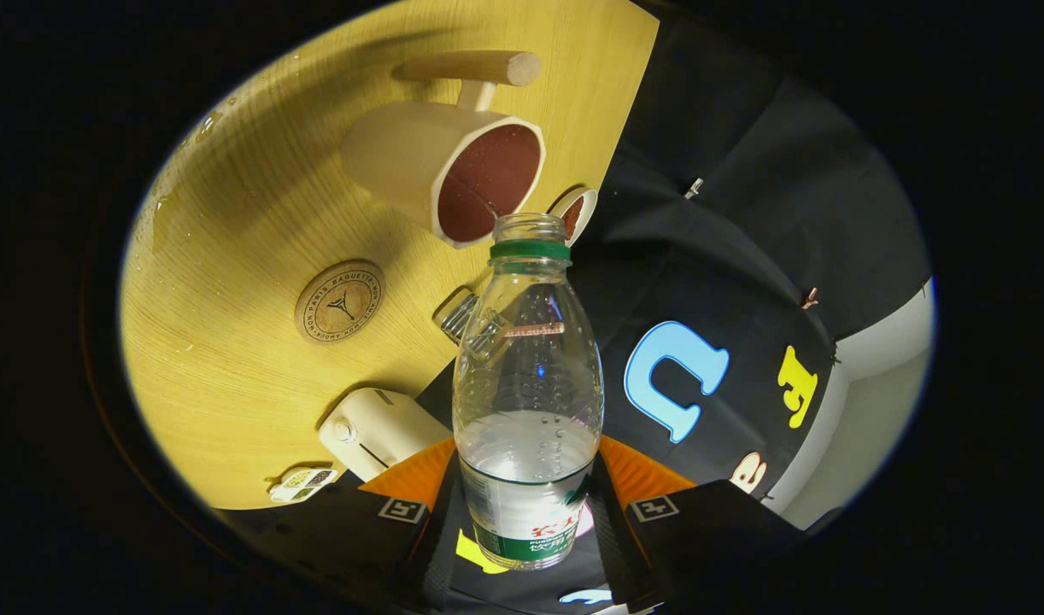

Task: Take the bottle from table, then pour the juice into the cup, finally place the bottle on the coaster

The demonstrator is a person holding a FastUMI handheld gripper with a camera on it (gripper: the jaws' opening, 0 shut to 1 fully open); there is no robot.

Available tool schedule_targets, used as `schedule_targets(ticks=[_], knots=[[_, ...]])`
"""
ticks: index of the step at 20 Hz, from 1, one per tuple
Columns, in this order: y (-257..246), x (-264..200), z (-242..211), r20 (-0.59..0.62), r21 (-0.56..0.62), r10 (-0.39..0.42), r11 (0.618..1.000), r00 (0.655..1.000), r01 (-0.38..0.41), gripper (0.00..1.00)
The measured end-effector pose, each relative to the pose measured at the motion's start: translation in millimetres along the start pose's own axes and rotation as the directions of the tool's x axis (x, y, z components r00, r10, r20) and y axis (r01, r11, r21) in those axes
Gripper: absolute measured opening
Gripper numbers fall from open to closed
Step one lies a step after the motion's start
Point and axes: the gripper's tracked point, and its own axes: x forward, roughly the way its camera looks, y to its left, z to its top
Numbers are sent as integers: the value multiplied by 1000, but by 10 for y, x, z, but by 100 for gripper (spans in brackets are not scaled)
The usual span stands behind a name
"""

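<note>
The coaster (340, 301) carries a stamped ring reading partly "PARIS BAGUETTE", while the label print on the bottle (529, 367), pressed between both fingers of the gripper (526, 487), is illegible.

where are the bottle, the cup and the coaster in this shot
bottle (527, 376): gripper view, clear body.
cup (398, 158): gripper view, outer wall.
coaster (340, 301): gripper view, printed centre.

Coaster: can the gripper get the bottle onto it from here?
Probably yes. The gripper is shut on the bottle, and the coaster lies bare on the table, apart from the cup and the small white device.
</note>
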Motion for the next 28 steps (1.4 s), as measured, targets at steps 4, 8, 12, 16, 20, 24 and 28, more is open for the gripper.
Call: schedule_targets(ticks=[4,8,12,16,20,24,28], knots=[[33,-3,-28,-2,31,-4,1000,1000,4,71],[129,9,-46,-9,158,9,987,1000,-8,71],[256,-80,0,0,419,33,908,999,-30,71],[338,-127,65,23,647,41,761,999,-46,71],[424,-146,105,52,800,25,597,998,-56,72],[302,-205,62,81,940,-49,335,996,-60,72],[154,-237,-53,68,997,-114,29,991,-65,72]])
